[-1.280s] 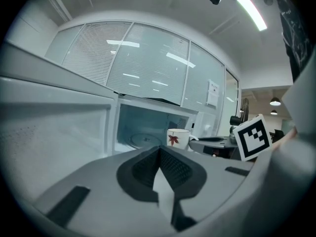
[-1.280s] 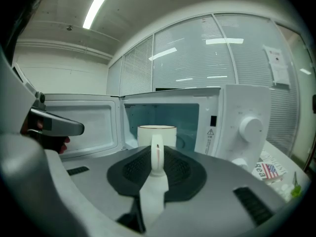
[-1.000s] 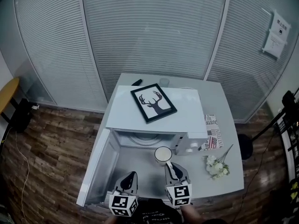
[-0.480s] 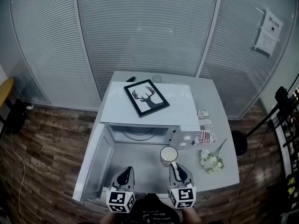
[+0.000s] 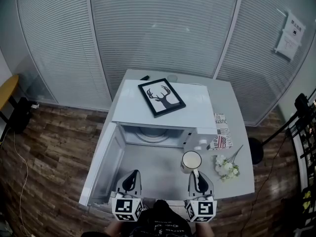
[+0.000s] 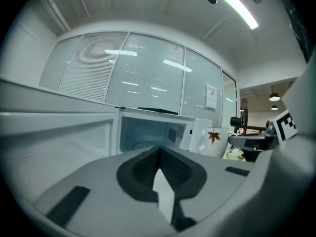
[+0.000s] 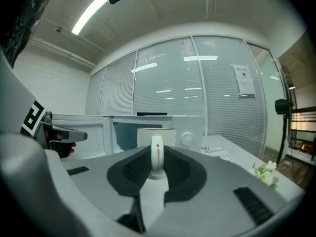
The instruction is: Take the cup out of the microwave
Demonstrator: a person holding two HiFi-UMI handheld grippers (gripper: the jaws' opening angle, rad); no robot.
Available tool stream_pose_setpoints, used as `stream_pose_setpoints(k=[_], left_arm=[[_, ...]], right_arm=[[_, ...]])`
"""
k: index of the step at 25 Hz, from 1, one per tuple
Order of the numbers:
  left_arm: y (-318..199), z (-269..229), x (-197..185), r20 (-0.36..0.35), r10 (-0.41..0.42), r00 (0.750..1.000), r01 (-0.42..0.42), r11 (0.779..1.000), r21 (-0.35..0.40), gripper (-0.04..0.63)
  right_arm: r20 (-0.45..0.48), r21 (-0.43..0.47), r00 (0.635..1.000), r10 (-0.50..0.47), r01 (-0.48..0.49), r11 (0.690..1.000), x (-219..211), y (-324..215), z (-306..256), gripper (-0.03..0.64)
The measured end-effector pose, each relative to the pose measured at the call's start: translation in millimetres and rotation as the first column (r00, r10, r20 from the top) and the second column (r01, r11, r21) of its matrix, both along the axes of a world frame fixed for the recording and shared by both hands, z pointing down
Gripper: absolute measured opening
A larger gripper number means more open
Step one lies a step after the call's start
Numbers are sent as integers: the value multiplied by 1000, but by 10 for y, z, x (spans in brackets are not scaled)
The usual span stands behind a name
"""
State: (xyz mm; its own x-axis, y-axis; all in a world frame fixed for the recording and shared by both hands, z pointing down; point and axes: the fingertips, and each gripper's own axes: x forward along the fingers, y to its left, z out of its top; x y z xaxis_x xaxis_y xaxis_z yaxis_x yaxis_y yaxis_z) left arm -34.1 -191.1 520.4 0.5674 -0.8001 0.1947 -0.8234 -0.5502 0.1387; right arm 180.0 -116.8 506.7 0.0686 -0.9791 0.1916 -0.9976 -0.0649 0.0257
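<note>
Right tool [image 5: 196, 174] grips handle of white glossy round cup [image 5: 191, 160]; cup shifted right since before, now outside boxy white microwave [image 5: 197, 107], in front of knob panel [image 5: 201, 143]. Left tool [image 5: 132, 175] closed, empty, unmoved.

White ceramic cup [image 5: 191, 160] with a red maple-leaf print on its side, upright, its handle clamped between the jaws of the right gripper [image 5: 194, 172]. It is outside the oven, just in front of the control panel [image 5: 200, 143]. White box-shaped microwave [image 5: 195, 113]: door [image 5: 101, 167] swung wide open to the left, cavity [image 5: 148, 135] exposed.
</note>
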Motion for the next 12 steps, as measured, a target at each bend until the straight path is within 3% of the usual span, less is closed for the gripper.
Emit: stream_pose_setpoints(k=[12], left_arm=[[-40,-102,-24,-16,-6,1000,6,1000,29,6]], right_arm=[[-5,40,998,67,-67,997,107,89,-184,58]])
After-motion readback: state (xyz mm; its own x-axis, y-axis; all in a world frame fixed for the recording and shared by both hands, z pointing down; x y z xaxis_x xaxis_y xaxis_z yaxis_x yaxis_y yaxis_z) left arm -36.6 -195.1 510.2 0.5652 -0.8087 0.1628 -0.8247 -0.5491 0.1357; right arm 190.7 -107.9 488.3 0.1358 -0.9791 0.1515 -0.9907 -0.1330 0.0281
